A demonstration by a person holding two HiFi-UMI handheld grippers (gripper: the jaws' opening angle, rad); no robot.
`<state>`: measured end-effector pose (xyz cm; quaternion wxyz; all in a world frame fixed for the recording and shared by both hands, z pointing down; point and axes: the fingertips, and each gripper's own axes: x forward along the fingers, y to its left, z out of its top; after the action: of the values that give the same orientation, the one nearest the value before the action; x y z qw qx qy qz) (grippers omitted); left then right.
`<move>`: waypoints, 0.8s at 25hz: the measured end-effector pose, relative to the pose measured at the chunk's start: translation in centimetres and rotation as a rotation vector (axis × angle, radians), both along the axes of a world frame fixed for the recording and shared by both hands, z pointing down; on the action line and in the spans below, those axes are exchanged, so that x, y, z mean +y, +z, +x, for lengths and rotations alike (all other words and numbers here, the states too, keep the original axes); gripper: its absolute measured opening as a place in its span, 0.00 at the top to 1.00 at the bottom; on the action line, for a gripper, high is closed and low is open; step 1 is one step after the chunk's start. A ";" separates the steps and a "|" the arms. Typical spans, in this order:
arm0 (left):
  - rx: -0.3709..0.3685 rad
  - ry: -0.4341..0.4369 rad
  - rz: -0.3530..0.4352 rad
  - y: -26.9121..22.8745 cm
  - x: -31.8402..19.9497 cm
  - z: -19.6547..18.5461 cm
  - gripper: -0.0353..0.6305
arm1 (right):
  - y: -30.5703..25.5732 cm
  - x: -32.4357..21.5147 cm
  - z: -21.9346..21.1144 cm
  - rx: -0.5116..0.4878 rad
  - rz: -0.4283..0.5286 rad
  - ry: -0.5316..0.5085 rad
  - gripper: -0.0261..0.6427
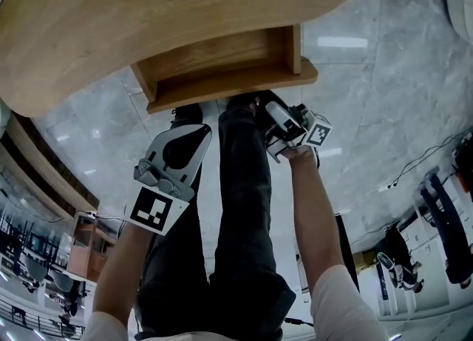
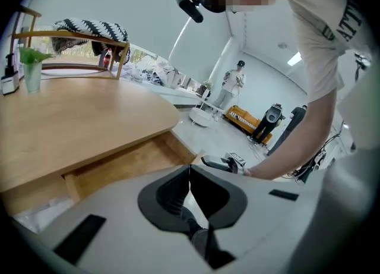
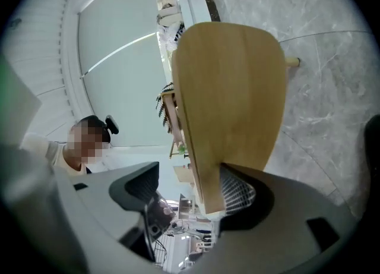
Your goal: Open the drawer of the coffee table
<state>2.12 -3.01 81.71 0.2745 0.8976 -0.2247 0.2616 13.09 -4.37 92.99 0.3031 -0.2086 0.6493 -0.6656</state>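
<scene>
Drawer (image 1: 222, 66) is out, folks: in the head view it juts from under the coffee table (image 1: 148, 7) at upper centre, an open wooden box with its front lip toward the bottom of the frame. Left gripper (image 1: 188, 140) sits lower left of that lip, well apart from it, over the dark trousers (image 1: 236, 206). Right gripper (image 1: 279, 119) is just below the lip's right part; whether it touches, this view does not say. Marble floor (image 1: 369, 110) fills the right side.

Over to the left gripper view: the drawer (image 2: 127, 166) shows at centre left, tucked under the coffee table's (image 2: 77, 118) pale top, just above the left gripper (image 2: 190, 172). Its jaws are pressed tip to tip with nothing between them. The right gripper (image 2: 222, 163) peeks in just right of the drawer's corner. A glass with a green plant (image 2: 31, 68) stands on the table at far left.

Now the right gripper view, rolled on its side: the right gripper (image 3: 187, 186) has its jaws standing wide. The coffee table's (image 3: 231, 100) wood runs down the centre, and its near end drops into the gap, just beside the meshed pad (image 3: 240, 192) on the right. The other pad (image 3: 136, 186) is clear of it. Whether that near end is the drawer's lip, I cannot tell.
</scene>
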 end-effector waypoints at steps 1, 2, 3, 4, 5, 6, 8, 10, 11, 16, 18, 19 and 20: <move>0.001 -0.005 0.009 -1.0 -0.1 0.2 0.92 | -0.9 0.0 0.0 0.010 -0.001 -0.020 0.47; 0.001 -0.009 0.020 -2.0 -0.3 0.3 0.92 | -1.6 0.1 0.0 0.024 -0.007 -0.039 0.47; 0.001 -0.012 0.026 -2.9 -0.5 0.3 0.92 | -2.2 0.1 0.0 0.037 -0.015 -0.055 0.47; 0.000 -0.016 0.027 -3.9 -0.6 0.3 0.92 | -2.9 0.1 -0.1 0.047 -0.022 -0.069 0.47; 0.000 -0.020 0.026 -4.9 -0.7 0.3 0.92 | -3.9 0.1 -0.2 0.049 -0.025 -0.081 0.51; 0.001 -0.022 0.027 -6.0 -0.7 0.4 0.92 | -5.1 0.0 -0.3 0.044 -0.025 -0.093 0.54; 0.003 -0.022 0.039 -8.4 -0.9 0.8 0.92 | -7.8 -0.3 -0.2 0.040 -0.014 -0.111 0.55; 0.013 -0.032 0.053 -11.0 -1.1 1.4 0.92 | -10.6 -0.8 0.1 0.043 0.000 -0.118 0.56; 0.019 -0.045 0.055 -12.3 -1.3 1.6 0.92 | -12.1 -1.1 0.3 0.043 0.007 -0.117 0.57; 0.037 -0.144 0.031 -18.8 -2.4 2.0 0.92 | -20.7 -2.3 0.9 0.107 0.047 -0.175 0.72; 0.047 -0.181 0.040 -21.6 -3.4 2.1 0.92 | -24.4 -2.8 1.3 0.115 0.076 -0.200 0.77; 0.049 -0.197 0.051 -23.0 -4.0 2.1 0.92 | -26.3 -3.3 1.4 0.112 0.094 -0.208 0.78; 0.049 -0.214 0.059 -24.3 -4.4 2.0 0.92 | -28.2 -3.7 1.6 0.112 0.110 -0.213 0.79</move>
<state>4.11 -7.41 57.41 0.2796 0.8823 -0.3203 0.2021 14.65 -8.04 64.82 0.2049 -0.1584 0.7191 -0.6448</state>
